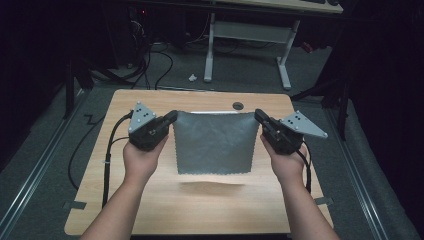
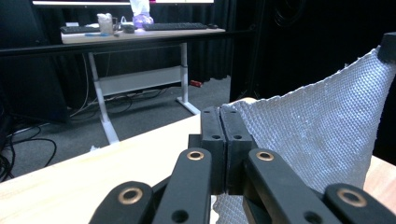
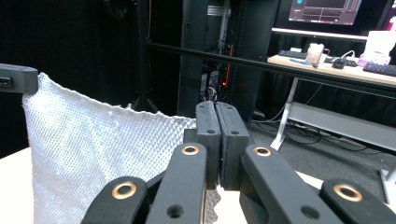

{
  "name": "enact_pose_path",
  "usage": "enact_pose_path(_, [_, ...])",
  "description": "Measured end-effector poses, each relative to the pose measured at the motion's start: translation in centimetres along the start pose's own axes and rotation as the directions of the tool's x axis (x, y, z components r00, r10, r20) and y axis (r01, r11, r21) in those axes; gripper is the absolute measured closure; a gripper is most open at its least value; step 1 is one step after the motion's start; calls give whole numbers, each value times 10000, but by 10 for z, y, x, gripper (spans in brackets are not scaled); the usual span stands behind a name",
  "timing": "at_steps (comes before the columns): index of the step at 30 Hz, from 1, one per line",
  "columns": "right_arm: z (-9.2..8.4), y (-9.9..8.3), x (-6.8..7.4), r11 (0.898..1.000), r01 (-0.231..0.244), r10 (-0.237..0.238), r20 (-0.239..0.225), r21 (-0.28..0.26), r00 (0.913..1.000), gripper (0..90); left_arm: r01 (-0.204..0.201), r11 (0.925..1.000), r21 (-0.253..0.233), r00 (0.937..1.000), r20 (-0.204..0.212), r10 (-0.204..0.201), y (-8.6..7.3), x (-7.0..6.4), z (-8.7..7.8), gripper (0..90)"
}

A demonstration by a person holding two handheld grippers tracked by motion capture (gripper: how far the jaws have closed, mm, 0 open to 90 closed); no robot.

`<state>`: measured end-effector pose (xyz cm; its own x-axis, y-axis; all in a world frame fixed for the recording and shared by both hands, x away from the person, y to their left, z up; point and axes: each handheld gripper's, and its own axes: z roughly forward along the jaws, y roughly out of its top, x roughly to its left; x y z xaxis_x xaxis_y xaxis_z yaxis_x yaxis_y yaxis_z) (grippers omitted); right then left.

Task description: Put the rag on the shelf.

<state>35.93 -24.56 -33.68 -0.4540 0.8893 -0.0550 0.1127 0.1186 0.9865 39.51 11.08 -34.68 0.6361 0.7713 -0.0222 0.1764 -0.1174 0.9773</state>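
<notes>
At the centre of the high view, a person holds a grey cloth [image 1: 212, 142] stretched between two hand-held tools above a light wooden table [image 1: 150, 200]. At centre left of that frame, the left gripper [image 1: 173, 116] pinches the cloth's upper left corner; at centre right, the right gripper [image 1: 258, 116] pinches the upper right corner. The cloth hangs from both corners like a small banner, its zigzag lower edge clear of the tabletop and its shadow lying on the wood just below. In the left gripper view, the jaws stand pressed together at centre frame with the textured cloth [image 2: 322, 135] spreading away to the right, toward the other gripper's tip at the upper right edge. In the right gripper view, the jaws are likewise clamped together on the fabric [image 3: 88, 149], which runs off to the left of the frame. Beyond the table, a white-legged desk [image 1: 282, 57] stands at the top of the high view.
</notes>
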Motion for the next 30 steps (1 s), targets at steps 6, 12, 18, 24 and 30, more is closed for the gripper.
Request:
enact_pose_path(6, [19,13,-13,9998,-175,175,66,-67,9998,899,-349,9993,-150,9991,-226,346,22,12,14,894])
enact_pose_path(12, [43,23,-26,9995,-303,303,162,-20,9994,899,-634,9980,24,9961,-606,634,36,25,36,894])
enact_pose_path(18, [72,28,-40,9992,-233,218,426,336,9989,899,-459,9984,319,9946,-912,487,36,39,62,892])
enact_pose_path(24, [97,26,-48,9966,-239,193,582,788,9981,900,-173,9961,863,9932,-1132,271,25,53,86,892])
enact_pose_path(30, [121,7,-51,9876,17,-112,597,1570,9982,900,63,9823,1870,9948,-1013,129,0,63,107,893])
